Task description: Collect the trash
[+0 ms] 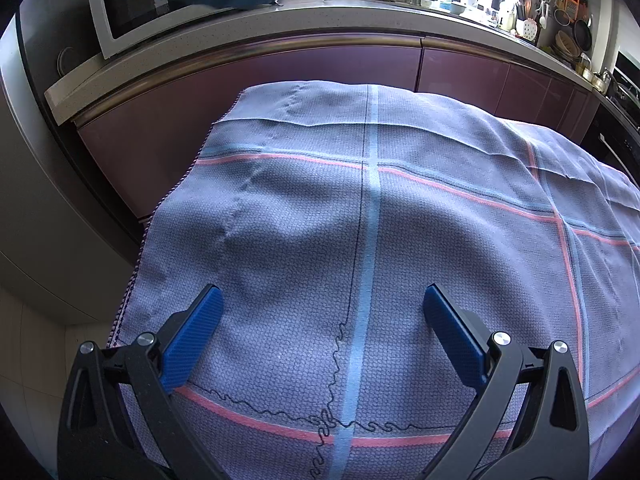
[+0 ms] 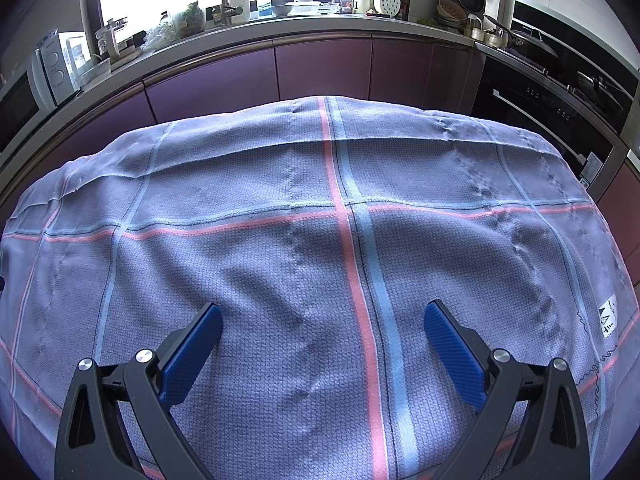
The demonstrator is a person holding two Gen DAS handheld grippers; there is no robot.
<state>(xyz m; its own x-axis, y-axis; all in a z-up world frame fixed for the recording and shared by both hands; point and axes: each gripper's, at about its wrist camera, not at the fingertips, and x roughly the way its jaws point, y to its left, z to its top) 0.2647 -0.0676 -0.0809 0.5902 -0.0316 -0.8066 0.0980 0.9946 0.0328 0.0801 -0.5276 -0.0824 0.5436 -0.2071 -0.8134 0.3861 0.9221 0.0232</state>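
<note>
Both the left tool [image 1: 320,306] and right tool [image 2: 323,320] hang wide apart, empty, above the cloth-covered counter [image 2: 280,168]; no trash visible to grasp.

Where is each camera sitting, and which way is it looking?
Left wrist view: sits on the left hand-held gripper, looking forward over the left part of the cloth toward the cabinets; its blue fingers show, open.
Right wrist view: sits on the right hand-held gripper, looking across the cloth toward the counter; open fingers show.
Both share the cloth, cabinets and counter.
</note>
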